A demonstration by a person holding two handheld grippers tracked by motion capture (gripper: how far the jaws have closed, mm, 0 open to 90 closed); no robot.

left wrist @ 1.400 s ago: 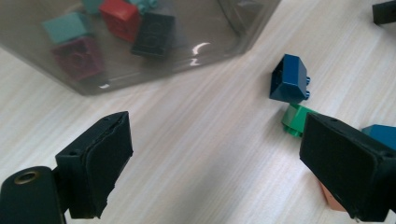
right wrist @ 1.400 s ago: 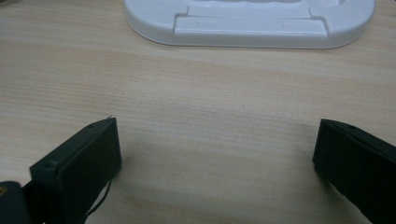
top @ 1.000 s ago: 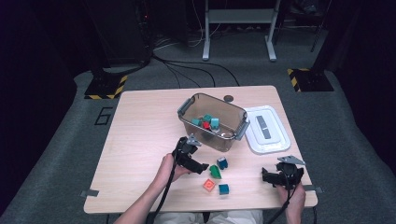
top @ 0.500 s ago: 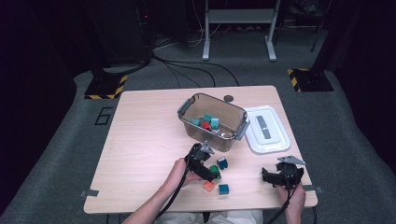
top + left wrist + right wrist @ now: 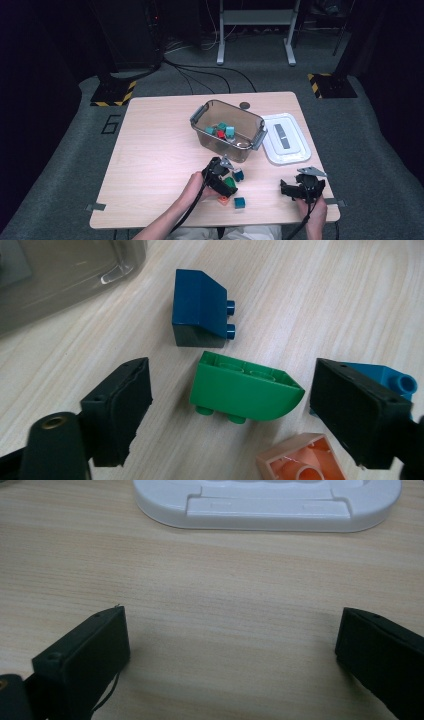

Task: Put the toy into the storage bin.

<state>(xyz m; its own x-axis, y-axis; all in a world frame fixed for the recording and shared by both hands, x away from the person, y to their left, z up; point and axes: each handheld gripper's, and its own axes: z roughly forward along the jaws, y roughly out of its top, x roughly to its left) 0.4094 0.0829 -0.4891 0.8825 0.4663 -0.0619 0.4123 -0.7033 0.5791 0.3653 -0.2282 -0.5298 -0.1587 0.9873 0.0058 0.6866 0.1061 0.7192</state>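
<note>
Left gripper [image 5: 235, 405]: jaws have just been closing in, not yet gripping. The green brick [image 5: 245, 392] lies on its side between them, with a gap to each pad. Right gripper [image 5: 230, 655]: jaws wide apart over bare table, nothing between them; it's parked off to the side, well clear of the work.

Around the left gripper:
- dark blue brick [image 5: 200, 310] just beyond the green one, near but apart
- light blue brick [image 5: 387, 377] half hidden behind the right-hand jaw
- orange brick [image 5: 300, 462] close in by that same jaw, hollow side up
- further out: clear bin [image 5: 227, 130] with a few bricks already inside; white lid [image 5: 285, 137] flat on the table beside it, off the bin

My read: sorting is partway done. Four loose bricks remain, the green one next. After that, probably the lid.
</note>
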